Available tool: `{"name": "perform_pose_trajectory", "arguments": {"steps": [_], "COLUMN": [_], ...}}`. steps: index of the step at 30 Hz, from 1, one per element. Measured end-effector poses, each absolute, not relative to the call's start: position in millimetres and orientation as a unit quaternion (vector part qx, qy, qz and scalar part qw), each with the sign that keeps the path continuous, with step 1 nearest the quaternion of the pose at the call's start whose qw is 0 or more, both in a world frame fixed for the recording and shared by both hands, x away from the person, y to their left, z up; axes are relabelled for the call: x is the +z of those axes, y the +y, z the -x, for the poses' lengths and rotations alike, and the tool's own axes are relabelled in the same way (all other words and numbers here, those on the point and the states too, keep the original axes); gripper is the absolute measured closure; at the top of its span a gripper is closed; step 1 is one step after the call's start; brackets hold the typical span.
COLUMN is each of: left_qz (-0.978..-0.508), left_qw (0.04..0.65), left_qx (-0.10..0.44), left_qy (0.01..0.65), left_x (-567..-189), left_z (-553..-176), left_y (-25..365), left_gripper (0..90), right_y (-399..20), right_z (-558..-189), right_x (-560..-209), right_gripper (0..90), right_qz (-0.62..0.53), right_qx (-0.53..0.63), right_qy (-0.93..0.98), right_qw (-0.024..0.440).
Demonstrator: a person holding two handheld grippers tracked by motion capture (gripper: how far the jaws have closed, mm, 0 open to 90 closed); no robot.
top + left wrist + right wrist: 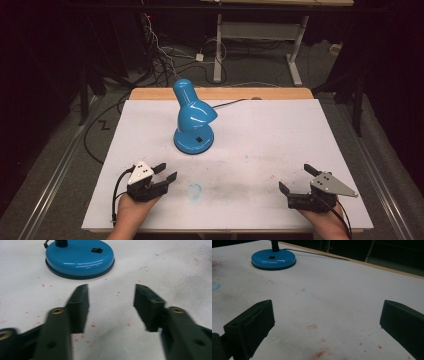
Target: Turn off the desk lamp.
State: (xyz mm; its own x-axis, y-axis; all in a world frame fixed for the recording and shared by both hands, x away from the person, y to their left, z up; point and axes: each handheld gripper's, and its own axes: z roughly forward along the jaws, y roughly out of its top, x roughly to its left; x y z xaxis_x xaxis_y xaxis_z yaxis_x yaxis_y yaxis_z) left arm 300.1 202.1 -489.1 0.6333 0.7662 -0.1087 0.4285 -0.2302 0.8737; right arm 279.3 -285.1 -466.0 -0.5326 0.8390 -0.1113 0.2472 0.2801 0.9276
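From above we see the left gripper [161, 171] at the near left of the table [280, 135], jaws spread and grasping nothing, a grey three-cornered plate on top and a black cable looping off behind it. Through its own camera the two black, blocky jaws stand apart over bare white surface, and the way to the lamp's base [80, 258] ahead of them is unblocked.

The lamp [192, 117] stands left of centre, toward the far edge, well apart from both grippers. It is glossy blue: a round, domed base with a dark rim and a small black switch [97, 250], and a smooth bulb-shaped shade leaning over it. Its thin dark cord [231, 103] runs off toward the far wooden edge.

The tabletop is a matte white sheet, scuffed grey in the middle, flecked with red specks and carrying a faint blue scribble [194, 190] between the grippers. We think it is a drawn ring, though it is too blurred to be sure.

At the near right, the right gripper [296, 179] is likewise released, its jaws wide, with only stained white sheet between them.
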Motion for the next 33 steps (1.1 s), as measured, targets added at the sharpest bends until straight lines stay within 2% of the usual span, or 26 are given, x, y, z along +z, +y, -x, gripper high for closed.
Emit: {"name": "perform_pose_trajectory", "arguments": {"steps": [6,10,14,33], "left_qz": [-0.768,-0.766,-0.755,-0.761], "left_qw": [0.477,0.484,0.496,0.501], "left_qx": [0.170,0.176,0.193,0.181], "left_qy": [0.393,0.384,0.383,0.370], "left_x": [-488,-485,-478,-474], "left_z": [-301,-300,-296,-293], "left_y": [201,201,202,201], "left_gripper": [12.1,0.9,0.0,0.0], "right_y": [-286,-285,-285,-283], "right_z": [-280,-280,-279,-280], "right_x": [-466,-466,-466,-469], "right_gripper": [0.2,0.3,0.2,0.2], "right_qz": [-0.369,-0.368,-0.369,-0.371], "right_qx": [0.474,0.475,0.476,0.475], "right_qy": [0.736,0.736,0.736,0.738], "right_qw": [0.312,0.311,0.310,0.305]}}
